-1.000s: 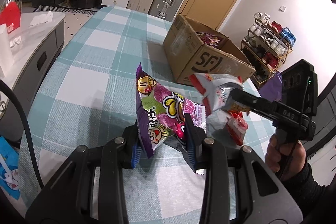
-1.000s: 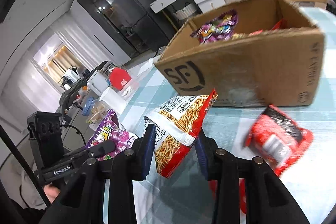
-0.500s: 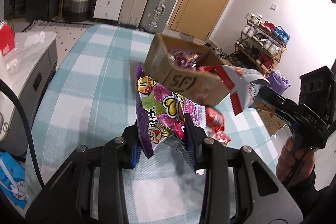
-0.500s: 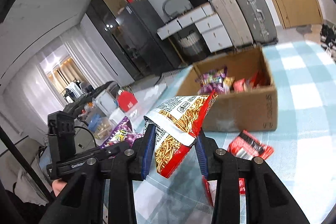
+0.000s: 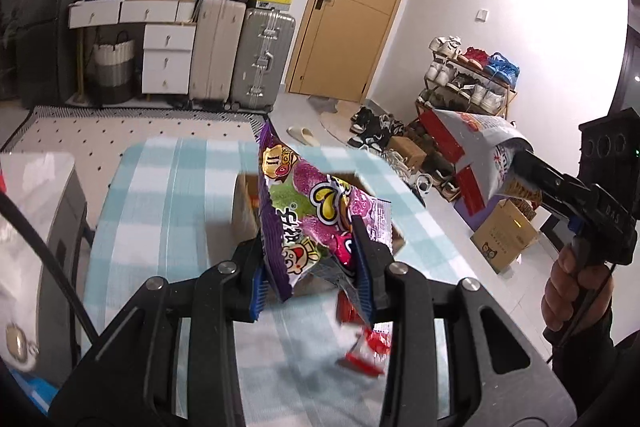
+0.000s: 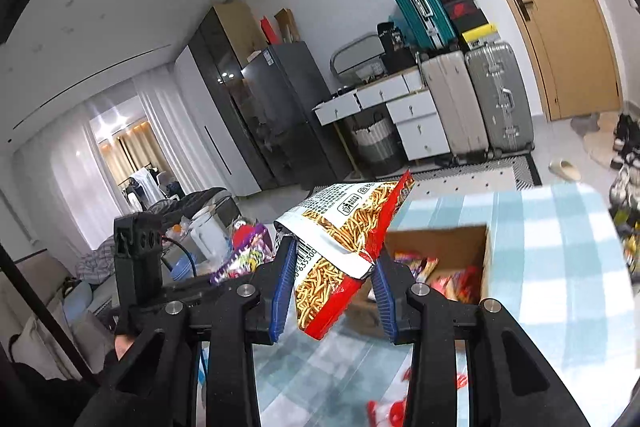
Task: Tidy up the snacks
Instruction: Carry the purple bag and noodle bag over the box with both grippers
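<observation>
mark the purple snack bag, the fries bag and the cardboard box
purple snack bag (image 5: 316, 215): left wrist view, printed front above the claw.
fries bag (image 6: 340, 247): right wrist view, middle of the printed face.
cardboard box (image 6: 436, 241): right wrist view, inner back wall.

My left wrist view: looks forward along jaws, high above worktop (image 5: 168, 195), facing door (image 5: 360, 11) and shoe rack (image 5: 468, 83). My right wrist view: same height, tilted, facing fridge (image 6: 276, 107). Shared: cardboard box (image 6: 452, 247), suitcases (image 5: 262, 59), checked worktop; each view catches opposite gripper.
</observation>
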Motion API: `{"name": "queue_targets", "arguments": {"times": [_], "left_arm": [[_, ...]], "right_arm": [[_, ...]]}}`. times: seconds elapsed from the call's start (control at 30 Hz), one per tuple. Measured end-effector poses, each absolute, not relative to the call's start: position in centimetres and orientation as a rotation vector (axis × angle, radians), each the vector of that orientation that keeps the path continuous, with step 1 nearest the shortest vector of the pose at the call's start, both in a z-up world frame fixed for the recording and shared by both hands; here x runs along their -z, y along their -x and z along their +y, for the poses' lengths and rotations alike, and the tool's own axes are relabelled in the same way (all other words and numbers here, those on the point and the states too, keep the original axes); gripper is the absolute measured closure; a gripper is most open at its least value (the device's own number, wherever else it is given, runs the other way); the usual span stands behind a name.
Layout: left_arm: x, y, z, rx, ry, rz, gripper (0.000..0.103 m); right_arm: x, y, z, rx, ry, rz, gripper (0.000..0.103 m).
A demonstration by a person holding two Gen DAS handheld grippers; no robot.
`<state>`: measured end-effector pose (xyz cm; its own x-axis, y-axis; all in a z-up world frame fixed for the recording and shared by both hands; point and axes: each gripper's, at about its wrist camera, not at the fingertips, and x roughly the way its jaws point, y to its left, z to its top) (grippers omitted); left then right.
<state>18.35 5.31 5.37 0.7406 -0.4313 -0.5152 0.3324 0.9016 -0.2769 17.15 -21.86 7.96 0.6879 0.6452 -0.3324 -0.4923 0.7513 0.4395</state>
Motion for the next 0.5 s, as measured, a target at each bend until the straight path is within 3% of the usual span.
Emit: {"name": "queue_targets", "arguments": {"times": [0.27, 0.5], "left_arm": [[-8.6, -23.3, 1.6, 0.462, 0.133, 0.648, 0.071], [-8.3, -27.9, -1.3, 0.447, 0.121, 0.689, 0.071]], "right_arm": [[-13.0, -20.7, -21.9, -0.655, -0.333, 0.456, 0.067], [-13.2, -25.0, -20.3, -0.58, -0.284, 0.456, 0.067]]}}
